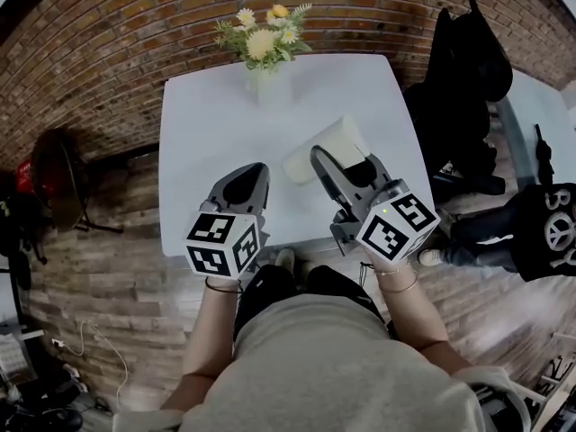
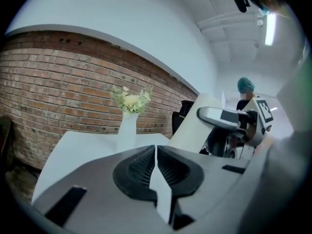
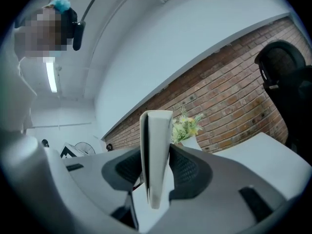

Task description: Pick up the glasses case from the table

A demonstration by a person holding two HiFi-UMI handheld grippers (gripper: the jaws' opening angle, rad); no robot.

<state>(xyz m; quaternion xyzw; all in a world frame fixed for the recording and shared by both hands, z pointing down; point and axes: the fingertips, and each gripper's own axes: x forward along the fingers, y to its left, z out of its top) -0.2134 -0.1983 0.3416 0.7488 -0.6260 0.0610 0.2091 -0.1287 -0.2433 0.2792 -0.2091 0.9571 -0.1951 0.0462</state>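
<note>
Head view: white square counter, brick floor around it. Right tool grips the cream-white, smooth, oblong glasses case, which sits over the right half of the counter and appears to be off its surface. Left tool is at near left, closed and empty. At the far edge, a white vase holds yellow and white flowers.

Left gripper view: jaws meet, nothing between them. Case and right tool are visible to the right, vase beyond.

Right gripper view: case stands edge-on between the ribbed pads, both pressing its broad faces. A dark seam runs down the near edge. The lid looks shut, so the contents cannot be seen.

Handling (judgement): probably light, with a stiff shell. The smooth skin could slip or pivot in the pads. Best hold is across the thin dimension near mid-length, with moderate squeeze.
</note>
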